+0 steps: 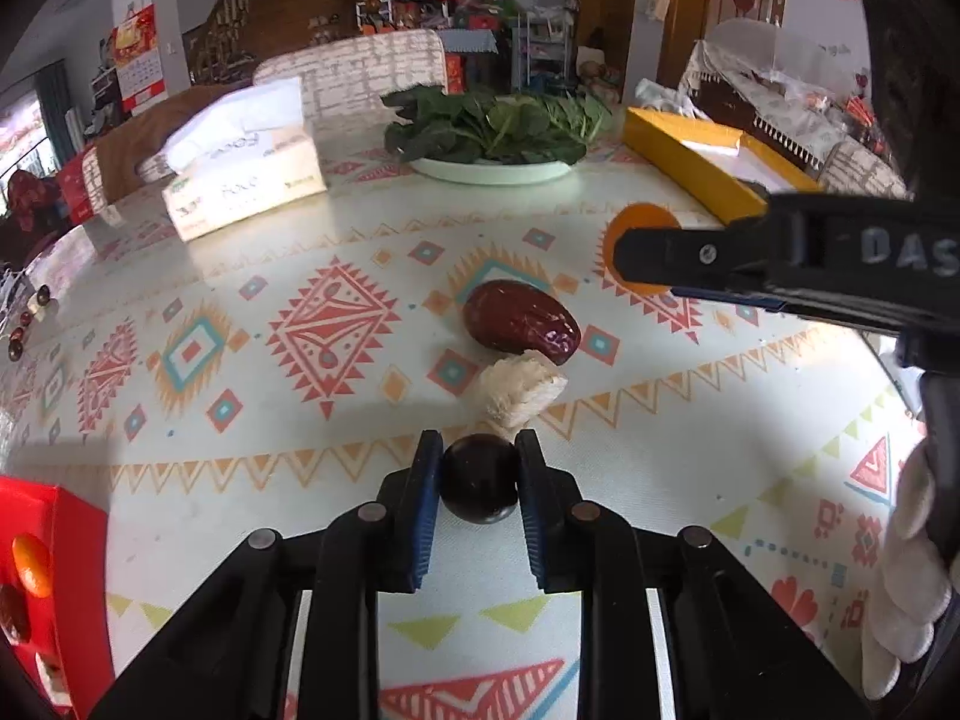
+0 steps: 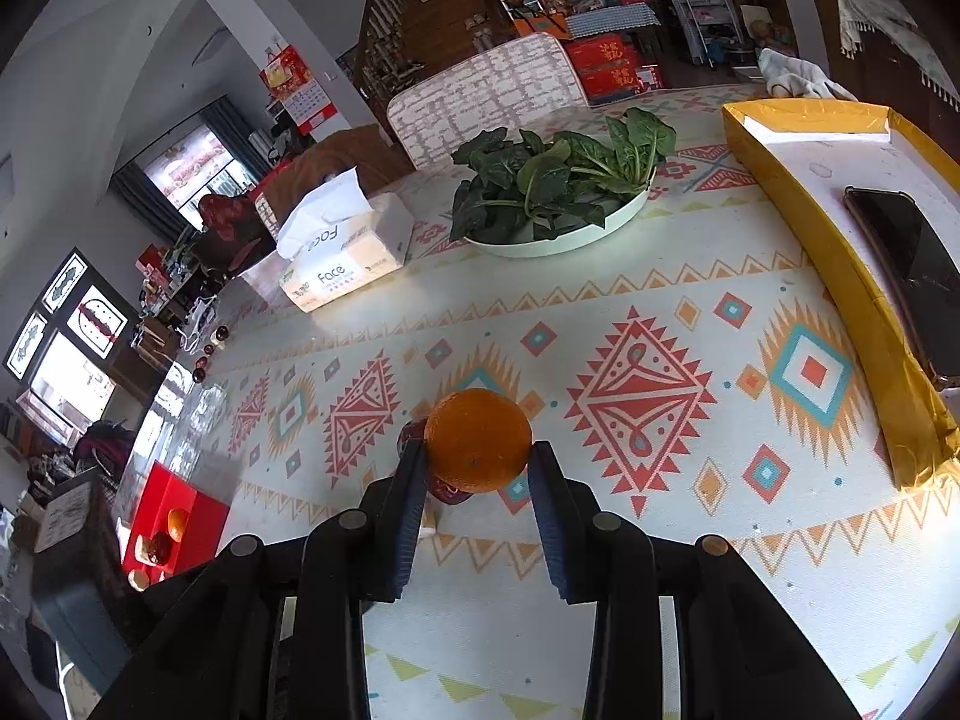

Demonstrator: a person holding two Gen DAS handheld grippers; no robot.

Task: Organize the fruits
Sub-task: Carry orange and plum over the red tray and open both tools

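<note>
My left gripper [image 1: 479,468] is shut on a small dark round fruit [image 1: 479,486], held just above the patterned tablecloth. Ahead of it lie a pale fibrous chunk [image 1: 521,387] and a large red date [image 1: 521,317]. My right gripper [image 2: 477,456] is shut on an orange [image 2: 478,439] above the table; it shows from the side in the left wrist view [image 1: 645,252] with the orange [image 1: 639,219] behind its finger. The red date [image 2: 444,487] is partly hidden under the orange. A red box [image 1: 54,564] [image 2: 174,516] at the left holds several fruits.
A white plate of green leaves [image 1: 492,171] [image 2: 558,240] and a tissue box [image 1: 246,186] [image 2: 348,264] stand at the back. A yellow tray [image 1: 714,171] [image 2: 840,276] with a phone [image 2: 918,276] is at the right. Small dark fruits [image 1: 27,315] lie near the left table edge.
</note>
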